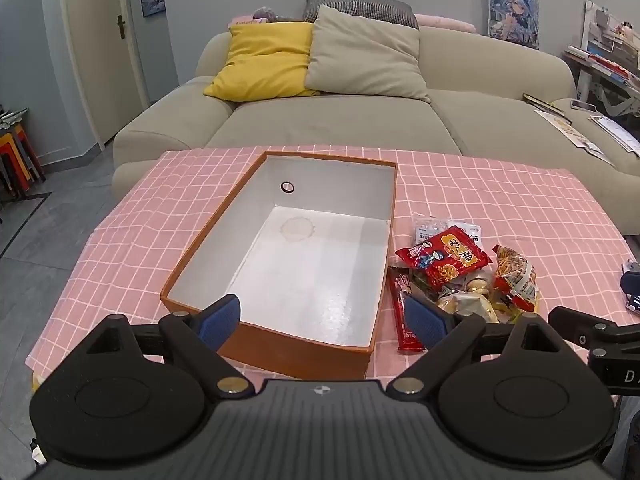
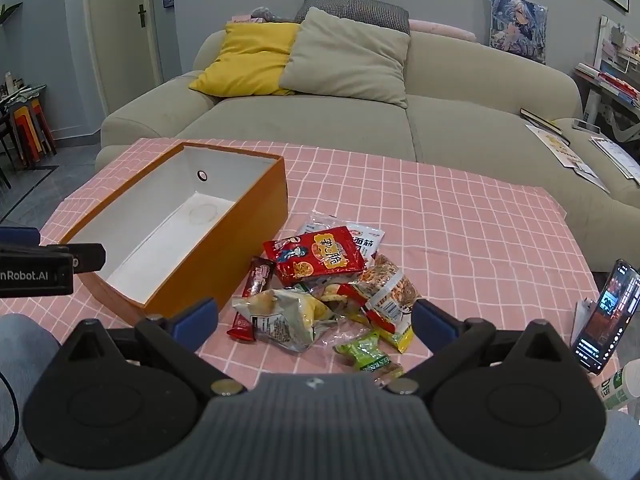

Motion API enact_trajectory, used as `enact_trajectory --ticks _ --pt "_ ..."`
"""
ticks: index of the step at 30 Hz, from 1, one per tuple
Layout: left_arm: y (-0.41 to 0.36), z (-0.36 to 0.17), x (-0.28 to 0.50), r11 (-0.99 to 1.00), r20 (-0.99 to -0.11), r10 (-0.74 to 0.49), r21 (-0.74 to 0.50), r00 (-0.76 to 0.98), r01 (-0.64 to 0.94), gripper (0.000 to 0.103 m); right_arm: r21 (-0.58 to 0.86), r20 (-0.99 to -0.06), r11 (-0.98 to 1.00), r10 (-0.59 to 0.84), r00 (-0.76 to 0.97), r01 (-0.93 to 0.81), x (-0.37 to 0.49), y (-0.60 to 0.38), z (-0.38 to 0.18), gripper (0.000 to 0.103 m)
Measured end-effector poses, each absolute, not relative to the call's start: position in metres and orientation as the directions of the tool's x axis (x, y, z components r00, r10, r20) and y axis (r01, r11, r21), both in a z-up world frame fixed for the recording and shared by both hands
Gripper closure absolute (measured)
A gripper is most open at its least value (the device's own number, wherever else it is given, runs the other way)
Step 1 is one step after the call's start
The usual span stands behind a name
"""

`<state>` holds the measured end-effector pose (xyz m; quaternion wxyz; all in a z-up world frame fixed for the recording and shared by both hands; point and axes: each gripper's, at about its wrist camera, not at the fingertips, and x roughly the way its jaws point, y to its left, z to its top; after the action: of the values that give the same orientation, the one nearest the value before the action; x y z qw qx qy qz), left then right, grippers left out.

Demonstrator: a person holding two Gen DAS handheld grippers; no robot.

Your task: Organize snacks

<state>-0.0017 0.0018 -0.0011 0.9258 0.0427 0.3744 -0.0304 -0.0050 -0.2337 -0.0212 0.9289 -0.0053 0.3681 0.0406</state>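
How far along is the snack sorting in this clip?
Nothing looks done: the orange box is empty. Nothing is in hand: the left tongs and right tongs are open, holding nothing. Left: the whole snack pile lies on the pink tablecloth beside the box.

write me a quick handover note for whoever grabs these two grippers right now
Left gripper: jaws open, empty, over the near end of the orange box.
Right gripper: jaws open, empty, above the snack pile.
The box sits on the pink checked cloth with nothing in it; the snacks lie in a heap to its right.
Done: nothing packed.
Left: move every packet into the box.
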Motion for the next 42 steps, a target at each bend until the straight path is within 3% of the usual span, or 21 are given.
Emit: enact_trajectory --ticks 42 --pt "0.002 -0.0013 -0.003 0.995 -0.708 -0.025 0.053 0.706 0.088 0.0 0.018 -0.689 0.994 0.087 0.72 -0.104 -0.0049 -0.2281 -0.0204 0.004"
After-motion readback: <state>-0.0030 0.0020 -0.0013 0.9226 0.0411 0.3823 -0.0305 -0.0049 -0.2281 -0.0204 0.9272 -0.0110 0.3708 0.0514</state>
